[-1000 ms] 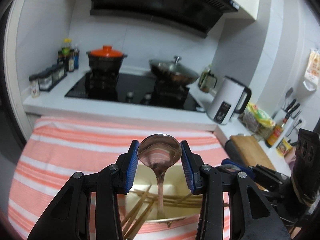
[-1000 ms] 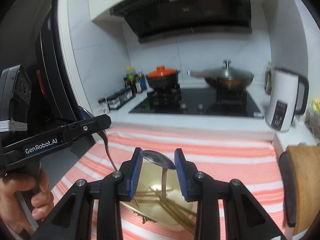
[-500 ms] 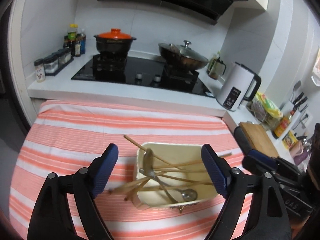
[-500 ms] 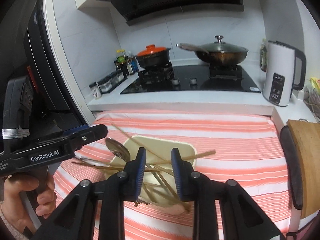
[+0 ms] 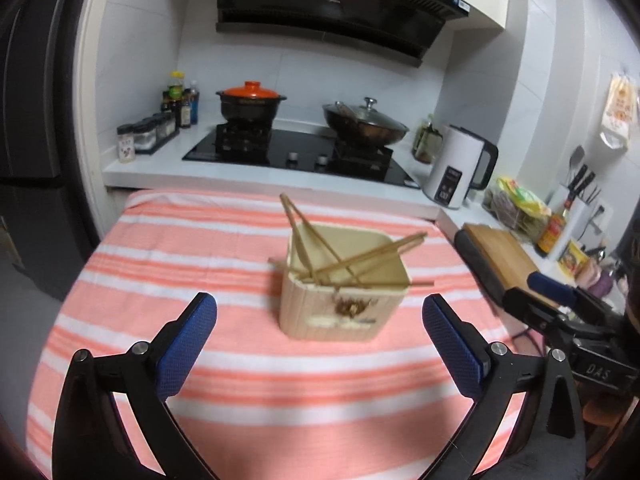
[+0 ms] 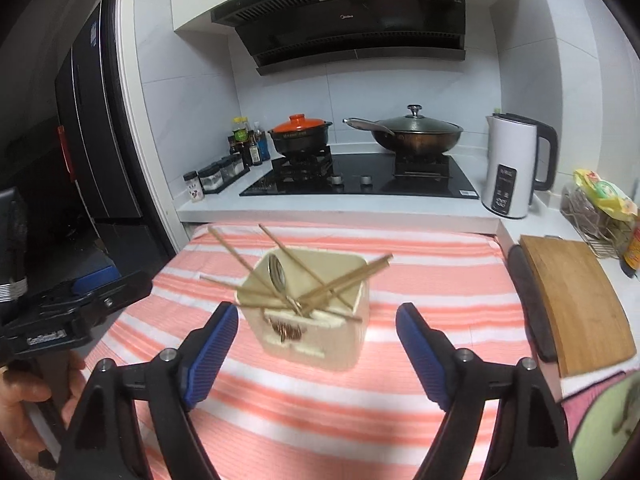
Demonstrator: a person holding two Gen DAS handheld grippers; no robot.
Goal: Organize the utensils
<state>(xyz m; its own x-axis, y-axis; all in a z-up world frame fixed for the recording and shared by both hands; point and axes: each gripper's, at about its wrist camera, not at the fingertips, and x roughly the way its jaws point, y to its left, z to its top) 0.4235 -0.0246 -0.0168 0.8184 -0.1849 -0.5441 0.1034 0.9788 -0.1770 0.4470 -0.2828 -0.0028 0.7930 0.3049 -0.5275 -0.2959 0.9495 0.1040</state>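
Box (image 5: pixel 344 304) and chopsticks (image 5: pixel 360 258) are smeared with motion blur in both views, so the print on the box front is unreadable. Right view only shows the spoon (image 6: pixel 277 274) bowl, its handle disappears into the chopstick pile. Left gripper (image 6: pixel 76 312) is cut off at the frame edge, label too blurry to read. The spice jars (image 6: pixel 218 174) are too small to make out.

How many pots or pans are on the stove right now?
2. A black pot with an orange lid on the left burner, and a lidded wok on the right burner. Nothing else sits on the stove.
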